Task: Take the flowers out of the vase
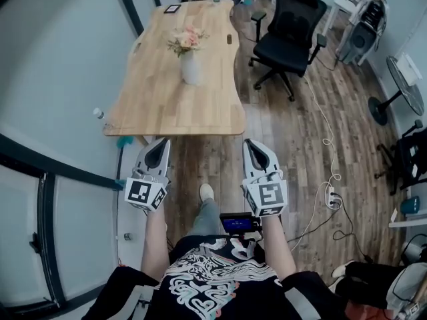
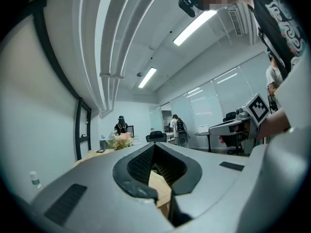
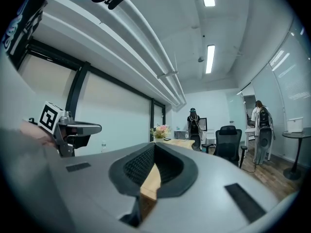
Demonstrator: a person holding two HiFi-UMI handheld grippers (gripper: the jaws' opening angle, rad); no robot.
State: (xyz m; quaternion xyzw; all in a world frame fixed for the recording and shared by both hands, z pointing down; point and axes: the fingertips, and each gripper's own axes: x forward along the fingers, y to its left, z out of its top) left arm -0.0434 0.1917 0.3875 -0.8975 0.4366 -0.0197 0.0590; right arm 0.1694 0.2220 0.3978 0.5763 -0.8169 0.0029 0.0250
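Your left gripper (image 1: 158, 153) and right gripper (image 1: 256, 153) point level, side by side — fingers closed, nothing held.

The person wears a black short-sleeved T-shirt (image 1: 215, 275) printed with swirling white and teal lines, grey trousers (image 1: 203, 220) and a white shoe (image 1: 207, 192). The left grey plastic gripper (image 1: 161, 144) and the right grey plastic gripper (image 1: 251, 144) each have black ribbed jaw linings and a white cube with black square markers (image 1: 145, 193).
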